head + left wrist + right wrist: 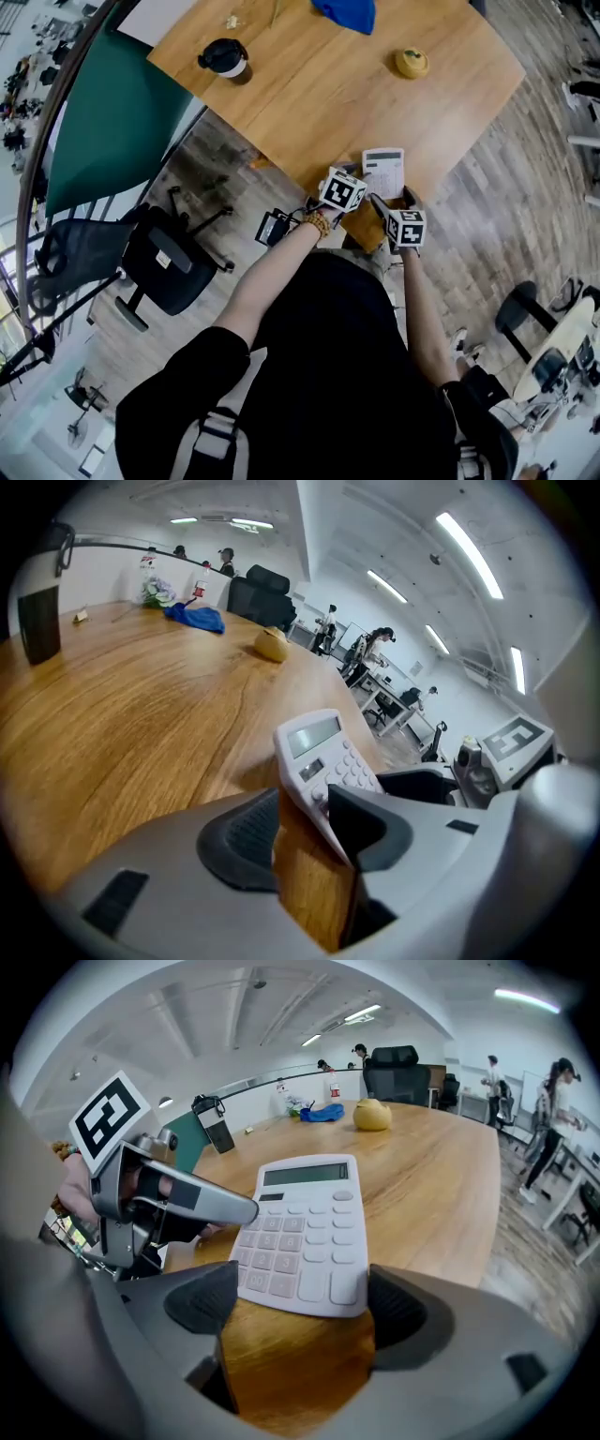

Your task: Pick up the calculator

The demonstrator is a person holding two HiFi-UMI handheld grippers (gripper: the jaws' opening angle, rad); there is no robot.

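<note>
A white calculator (382, 172) sits at the near edge of the wooden table (309, 103), its near end sticking out past the edge. My right gripper (295, 1307) reaches it from the front, and its two pads touch the calculator's (305, 1232) near corners, shut on it. From the left comes my left gripper (305, 832), which stands open. The calculator's (323, 757) side edge lies against its right pad, and a gap shows on the other side. In the right gripper view, one left finger (202, 1199) rests by the keys.
Far across the table stand a black cup with a white lid (225, 58), a yellow fruit-like thing (411, 63) and a blue cloth (345, 13). A black office chair (164, 262) stands on the floor to my left, beside a green panel (112, 122).
</note>
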